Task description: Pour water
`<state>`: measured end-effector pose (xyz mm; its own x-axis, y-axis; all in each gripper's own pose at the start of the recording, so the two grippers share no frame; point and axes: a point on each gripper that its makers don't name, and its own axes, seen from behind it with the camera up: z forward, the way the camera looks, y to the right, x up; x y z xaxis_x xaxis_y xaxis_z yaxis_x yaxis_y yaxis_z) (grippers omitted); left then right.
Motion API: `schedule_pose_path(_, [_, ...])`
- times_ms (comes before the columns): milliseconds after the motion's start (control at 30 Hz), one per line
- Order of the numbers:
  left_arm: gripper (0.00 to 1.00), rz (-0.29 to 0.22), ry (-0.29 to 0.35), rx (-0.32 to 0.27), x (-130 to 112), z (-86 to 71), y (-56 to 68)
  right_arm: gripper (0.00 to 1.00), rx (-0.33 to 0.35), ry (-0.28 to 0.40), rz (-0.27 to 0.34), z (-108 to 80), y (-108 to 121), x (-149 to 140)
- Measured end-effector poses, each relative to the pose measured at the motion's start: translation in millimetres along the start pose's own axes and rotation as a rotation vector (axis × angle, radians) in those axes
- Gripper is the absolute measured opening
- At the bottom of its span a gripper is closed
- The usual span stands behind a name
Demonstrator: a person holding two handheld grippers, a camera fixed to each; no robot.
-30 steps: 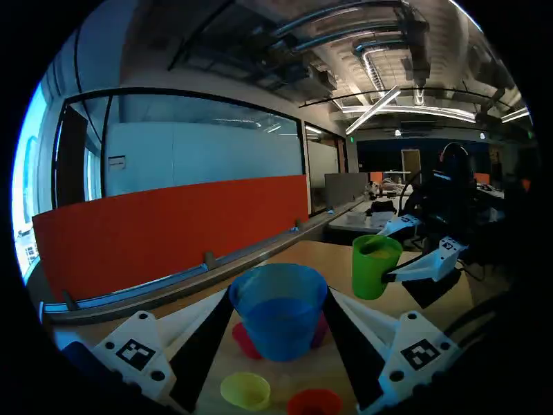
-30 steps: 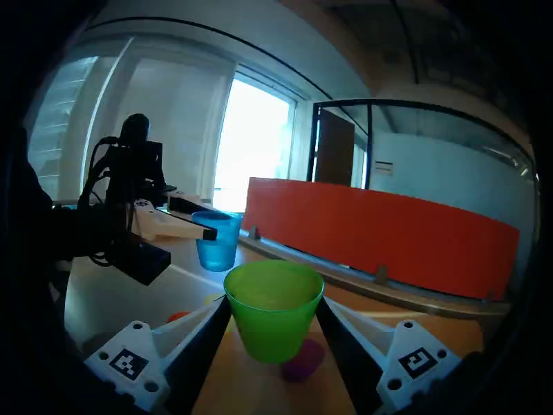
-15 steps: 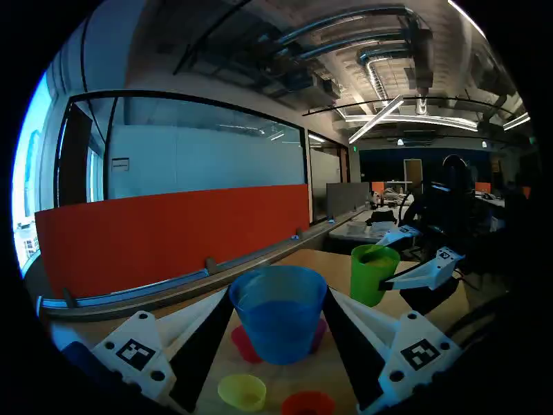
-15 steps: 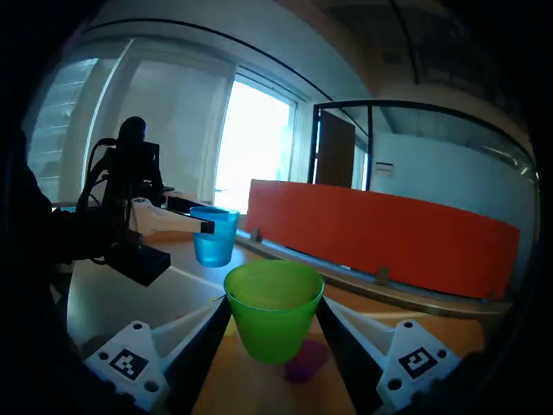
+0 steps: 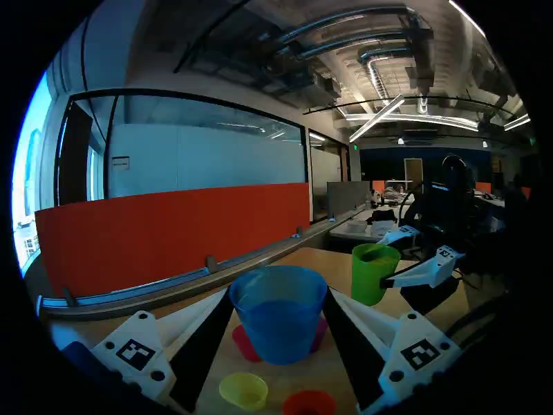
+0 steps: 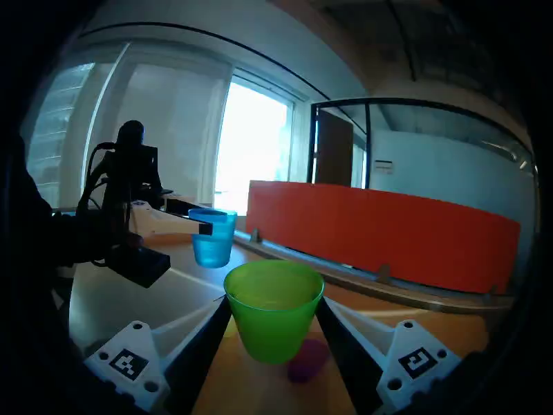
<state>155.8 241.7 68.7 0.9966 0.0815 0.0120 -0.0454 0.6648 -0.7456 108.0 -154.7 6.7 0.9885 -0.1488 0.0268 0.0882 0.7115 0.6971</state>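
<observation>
The blue cup (image 5: 278,321) is upright, clamped between the fingers of the left gripper (image 5: 278,296) and held above the table (image 5: 325,266). At its 2 o'clock, the right gripper (image 6: 274,304) squeezes the green cup (image 5: 373,273), also upright (the cups are near, not touching). A yellow cup (image 5: 243,391) and a red cup (image 5: 309,402) stand at 6 o'clock. An orange partition (image 5: 173,232) runs at 10 o'clock.

Two big cups (image 5: 278,318) (image 6: 274,315) — two hand-held grippers (image 5: 278,299) (image 6: 274,304)
</observation>
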Motion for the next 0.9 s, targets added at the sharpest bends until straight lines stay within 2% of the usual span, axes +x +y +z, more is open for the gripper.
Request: schedule_pose_path(900, [0.87,0.014,-0.011,0.001,-1.1,-1.6,-3.2,0.90,0.012,-0.007,0.004,5.4,-1.9,0.5])
